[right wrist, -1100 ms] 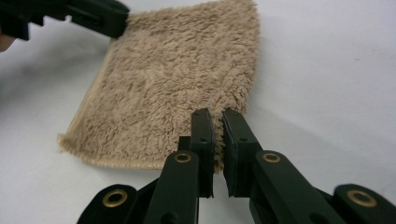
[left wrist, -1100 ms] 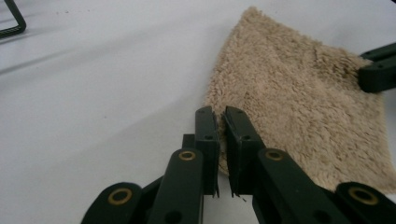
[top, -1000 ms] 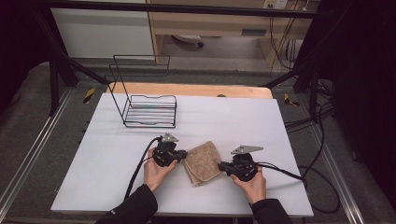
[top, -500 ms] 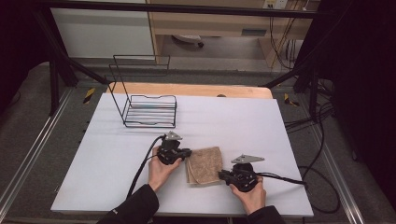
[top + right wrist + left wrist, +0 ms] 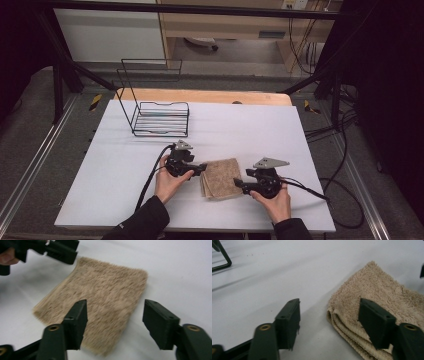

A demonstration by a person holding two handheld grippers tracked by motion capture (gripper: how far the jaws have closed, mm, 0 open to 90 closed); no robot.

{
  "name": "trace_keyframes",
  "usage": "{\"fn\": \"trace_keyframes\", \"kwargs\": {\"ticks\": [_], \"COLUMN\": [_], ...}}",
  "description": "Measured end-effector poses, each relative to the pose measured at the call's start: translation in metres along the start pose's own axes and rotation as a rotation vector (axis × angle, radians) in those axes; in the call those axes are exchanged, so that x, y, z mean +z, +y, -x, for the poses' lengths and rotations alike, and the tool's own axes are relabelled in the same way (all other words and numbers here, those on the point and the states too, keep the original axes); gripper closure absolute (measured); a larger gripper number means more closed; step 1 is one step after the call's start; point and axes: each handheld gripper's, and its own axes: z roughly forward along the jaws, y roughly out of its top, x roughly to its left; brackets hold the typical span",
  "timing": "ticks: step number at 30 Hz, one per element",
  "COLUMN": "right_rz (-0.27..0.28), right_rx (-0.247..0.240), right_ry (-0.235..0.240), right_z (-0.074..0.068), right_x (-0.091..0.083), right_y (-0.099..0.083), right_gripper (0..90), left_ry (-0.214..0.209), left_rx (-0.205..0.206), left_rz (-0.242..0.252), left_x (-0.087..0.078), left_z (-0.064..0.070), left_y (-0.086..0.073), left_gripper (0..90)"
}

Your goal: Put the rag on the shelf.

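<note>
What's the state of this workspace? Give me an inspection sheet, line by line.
Surface: white table top, bare apart from the items below.
Job's things: folded beige towel lying flat near the front edge; black wire rack standing at the back left.
Clutter: nothing seen.
Grippers: left gripper open at the towel's left edge; right gripper open at its right edge; neither grips it.
Cables: one black cable trails from the left gripper; more lie on the floor at right.
Surroundings: dark frame bars, wooden furniture behind.

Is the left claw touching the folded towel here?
Cannot tell. In the left gripper view the left claw stands open around the folded towel's corner; one jaw overlaps the pile, hiding any contact.
</note>
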Motion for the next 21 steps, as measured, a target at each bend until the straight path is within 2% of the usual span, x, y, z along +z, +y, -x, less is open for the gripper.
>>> {"fn": "trace_keyframes", "kwargs": {"ticks": [1, 2, 4, 8, 9, 15, 19, 21], "right_rz": [0.015, 0.015, 0.018, 0.014, 0.013, -0.022, -0.044, -0.043], "right_rx": [-0.016, -0.016, -0.015, -0.001, 0.005, 0.034, 0.041, 0.04], "right_ry": [-0.003, -0.003, -0.005, -0.004, -0.007, 0.016, 0.017, 0.022], "right_z": [0.008, 0.008, 0.017, 0.031, 0.034, 0.038, 0.039, 0.039], "right_x": [0.007, 0.007, 0.015, 0.032, 0.036, 0.056, 0.06, 0.06], "right_y": [0.007, 0.007, 0.016, 0.026, 0.027, 0.025, 0.024, 0.024], "right_gripper": [31.4, 31.4, 32.5, 40.5, 44.9, 50.5, 51.9, 53.6], "left_ry": [0.002, 0.004, 0.014, 0.01, 0.01, -0.002, -0.003, -0.016], "left_rx": [0.004, 0.006, 0.01, -0.003, -0.002, -0.012, 0.002, 0.0], "left_rz": [-0.005, -0.004, -0.007, -0.005, -0.002, 0.001, -0.013, -0.018], "left_x": [0.002, 0.005, 0.009, 0.013, 0.013, 0.015, 0.017, 0.017], "left_z": [0.001, 0.001, 0.002, 0.0, -0.001, -0.001, -0.001, 0.0], "left_y": [0.0, -0.001, -0.001, -0.002, -0.002, -0.001, -0.003, -0.003], "left_gripper": [30.3, 30.3, 30.9, 38.6, 41.2, 53.5, 56.0, 59.7]}}
